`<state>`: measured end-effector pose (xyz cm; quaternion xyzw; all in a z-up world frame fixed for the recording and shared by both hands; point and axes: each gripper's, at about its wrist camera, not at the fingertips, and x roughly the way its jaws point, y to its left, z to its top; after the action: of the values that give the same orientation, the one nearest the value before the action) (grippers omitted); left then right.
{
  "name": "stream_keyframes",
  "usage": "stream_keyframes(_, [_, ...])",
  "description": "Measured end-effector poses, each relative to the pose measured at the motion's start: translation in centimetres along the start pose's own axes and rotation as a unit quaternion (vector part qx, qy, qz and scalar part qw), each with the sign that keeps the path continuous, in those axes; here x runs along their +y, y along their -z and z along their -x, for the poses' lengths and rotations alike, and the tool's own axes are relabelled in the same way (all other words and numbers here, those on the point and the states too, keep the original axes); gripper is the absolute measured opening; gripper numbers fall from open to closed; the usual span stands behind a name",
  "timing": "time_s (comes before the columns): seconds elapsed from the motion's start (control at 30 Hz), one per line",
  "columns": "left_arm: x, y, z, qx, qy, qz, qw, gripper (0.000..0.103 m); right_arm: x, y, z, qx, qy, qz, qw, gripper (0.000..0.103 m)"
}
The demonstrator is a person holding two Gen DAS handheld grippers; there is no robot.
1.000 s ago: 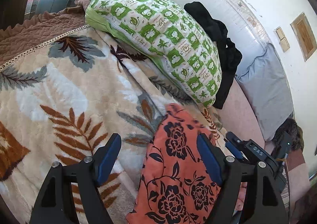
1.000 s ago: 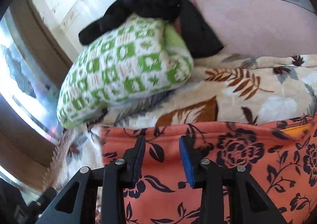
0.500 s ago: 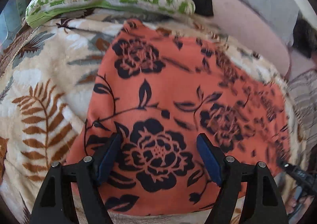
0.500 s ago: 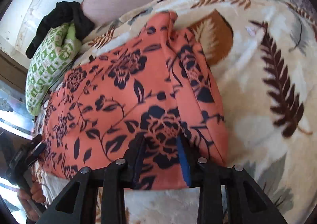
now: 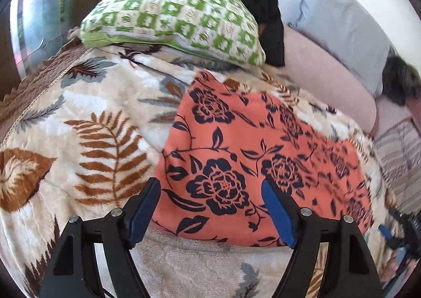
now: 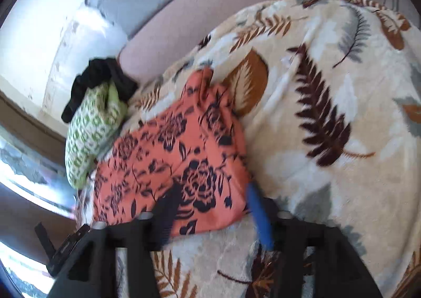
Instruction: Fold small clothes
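Note:
An orange garment with black flowers (image 5: 236, 161) lies spread flat on the leaf-patterned blanket (image 5: 92, 127). My left gripper (image 5: 209, 187) hangs open over the garment's near left edge, and its pads touch nothing. In the right wrist view the same garment (image 6: 171, 161) stretches away to the left. My right gripper (image 6: 211, 190) is at its near right corner with the jaws opening. That corner lies loose between the pads, which do not press on it. The far end of the garment is bunched into a narrow fold.
A green-and-white checked pillow (image 5: 179, 24) lies beyond the garment with a black cloth (image 5: 252, 0) draped over its far end. A grey pillow (image 5: 342, 34) leans on the wall. The blanket (image 6: 329, 87) runs on to the right of the garment.
The right gripper pulled the garment out flat across the blanket, then spread its jaws and let the corner go. The left gripper swung over the garment's near edge and stayed open.

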<state>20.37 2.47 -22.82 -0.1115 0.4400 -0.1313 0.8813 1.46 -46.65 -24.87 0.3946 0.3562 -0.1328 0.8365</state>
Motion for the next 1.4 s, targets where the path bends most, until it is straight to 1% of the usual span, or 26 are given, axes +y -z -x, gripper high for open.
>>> stream_keyframes(0.07, [1.3,-0.1,0.0,0.012,0.010,0.035,0.9993,0.084,-0.3,-0.4,-0.5,0.004,-0.021,-0.017,1.000,0.094])
stream_keyframes(0.13, [2.6,0.4,-1.2,0.052,0.008,0.067,0.9964,0.084,-0.5,-0.5,-1.6,0.025,-0.030,-0.031,0.999,0.093])
stream_keyframes(0.2, [4.0,1.3,-2.5,0.094,0.024,0.111,0.9891,0.084,-0.3,-0.5,-3.0,0.042,-0.025,-0.036,0.998,0.092])
stream_keyframes(0.27, [4.9,1.9,-3.0,0.115,0.041,0.141,0.9824,0.084,0.0,-0.4,-3.9,0.049,-0.019,-0.041,0.998,0.092])
stream_keyframes(0.33, [5.0,1.9,-2.9,0.107,0.047,0.140,0.9832,0.084,0.1,-0.3,-4.9,0.051,-0.014,-0.041,0.998,0.090])
stream_keyframes(0.43, [5.0,1.5,-3.8,0.105,0.046,0.123,0.9857,0.084,-0.2,-0.1,-7.2,0.080,-0.015,-0.049,0.995,0.076])
stream_keyframes(0.5, [5.4,1.3,-5.1,0.113,0.045,0.133,0.9837,0.084,-0.2,0.2,-7.8,0.074,-0.007,-0.046,0.996,0.075])
stream_keyframes(0.57, [5.0,0.9,-5.9,0.104,0.058,0.132,0.9840,0.083,0.3,0.2,-8.0,0.075,-0.014,-0.040,0.996,0.072])
stream_keyframes(0.6, [4.6,0.6,-6.1,0.101,0.067,0.122,0.9850,0.080,0.5,0.3,-8.0,0.076,-0.025,-0.040,0.996,0.068])
stream_keyframes(0.63, [3.9,0.4,-6.3,0.096,0.078,0.112,0.9860,0.063,0.8,0.3,-8.0,0.073,-0.031,-0.033,0.996,0.058])
stream_keyframes(0.67, [3.3,0.2,-6.4,0.089,0.075,0.098,0.9883,0.055,1.4,0.3,-7.8,0.062,-0.030,-0.016,0.997,0.047])
stream_keyframes(0.7, [2.7,0.1,-6.2,0.078,0.062,0.081,0.9917,0.043,2.0,0.2,-7.3,0.048,-0.031,0.003,0.998,0.042])
stream_keyframes(0.73, [2.4,0.1,-6.0,0.068,0.052,0.068,0.9940,0.036,2.2,0.1,-7.1,0.042,-0.038,0.009,0.998,0.038])
stream_keyframes(0.8, [2.3,0.1,-5.7,0.057,0.052,0.065,0.9949,0.035,1.6,0.0,-7.6,0.052,-0.039,-0.008,0.998,0.038])
stream_keyframes(0.87, [2.3,-0.1,-5.7,0.052,0.052,0.065,0.9952,0.044,0.5,0.1,-8.7,0.075,-0.011,-0.031,0.997,0.041])
stream_keyframes(0.9, [2.1,-0.1,-6.1,0.056,0.059,0.065,0.9945,0.067,0.0,0.1,-9.0,0.082,-0.008,-0.044,0.996,0.044])
stream_keyframes(0.93, [2.0,-0.1,-6.5,0.068,0.066,0.067,0.9933,0.090,-0.3,0.1,-9.0,0.080,-0.021,-0.050,0.995,0.050])
stream_keyframes(1.0, [1.3,0.4,-7.1,0.079,0.069,0.061,0.9927,0.090,-0.1,0.1,-9.0,0.076,-0.028,-0.050,0.995,0.055])
stream_keyframes(1.03, [0.9,0.6,-7.0,0.068,0.058,0.046,0.9950,0.089,0.1,0.2,-9.1,0.076,-0.030,-0.047,0.996,0.055])
stream_keyframes(1.07, [0.5,0.7,-7.0,0.058,0.049,0.032,0.9966,0.087,0.2,0.3,-9.2,0.073,-0.027,-0.038,0.996,0.055])
stream_keyframes(1.1, [0.2,0.7,-6.9,0.051,0.038,0.026,0.9976,0.063,0.5,0.4,-9.1,0.069,-0.021,-0.026,0.997,0.053])
stream_keyframes(1.13, [0.1,0.5,-6.6,0.041,0.023,0.020,0.9987,0.033,0.8,0.2,-9.1,0.067,-0.020,-0.016,0.997,0.036])
stream_keyframes(1.17, [0.3,0.3,-6.3,0.030,0.013,0.017,0.9993,0.024,1.1,0.2,-8.9,0.062,-0.020,-0.010,0.998,0.031])
stream_keyframes(1.23, [1.1,-0.2,-5.7,0.015,0.040,0.039,0.9983,0.014,2.2,0.1,-8.1,0.034,-0.013,0.012,0.999,0.027])
stream_keyframes(1.27, [1.4,-0.4,-5.1,0.006,0.053,0.048,0.9974,0.013,2.8,0.1,-7.5,0.022,-0.011,0.024,0.999,0.026])
stream_keyframes(1.4, [0.7,-0.9,-2.0,-0.026,0.081,0.030,0.9959,0.010,4.5,0.5,-5.0,-0.014,-0.015,0.046,0.999,0.025])
